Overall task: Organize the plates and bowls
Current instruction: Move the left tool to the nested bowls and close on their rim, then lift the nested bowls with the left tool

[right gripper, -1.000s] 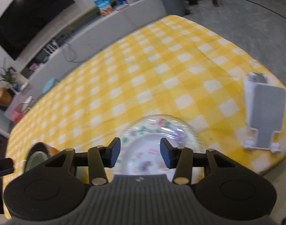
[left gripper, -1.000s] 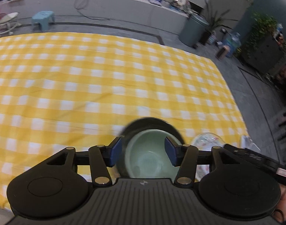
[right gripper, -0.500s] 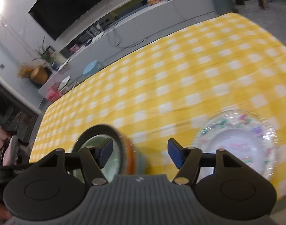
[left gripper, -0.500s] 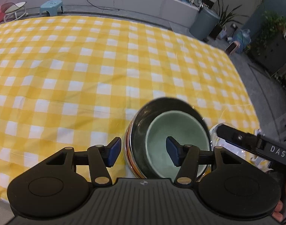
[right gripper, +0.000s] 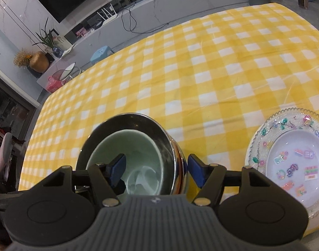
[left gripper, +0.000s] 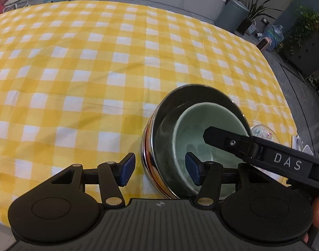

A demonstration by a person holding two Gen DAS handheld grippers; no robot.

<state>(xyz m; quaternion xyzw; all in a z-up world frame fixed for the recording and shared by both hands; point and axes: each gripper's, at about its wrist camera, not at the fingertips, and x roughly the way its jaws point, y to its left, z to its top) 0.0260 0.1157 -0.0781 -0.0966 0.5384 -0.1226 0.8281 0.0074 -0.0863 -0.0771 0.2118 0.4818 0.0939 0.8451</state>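
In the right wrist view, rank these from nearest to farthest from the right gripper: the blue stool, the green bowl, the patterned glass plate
1. green bowl: nested in the steel bowl, right at the right gripper, whose open jaws straddle that bowl's right rim.
2. patterned glass plate: off to the right on the yellow checked cloth.
3. blue stool: beyond the cloth's far edge, upper left.

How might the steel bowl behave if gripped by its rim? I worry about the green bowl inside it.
The steel bowl looks polished, so probably slippery between pads. The green bowl sits loose and off-centre inside, so tilting would likely slide it. Together they are probably heavier than they look.
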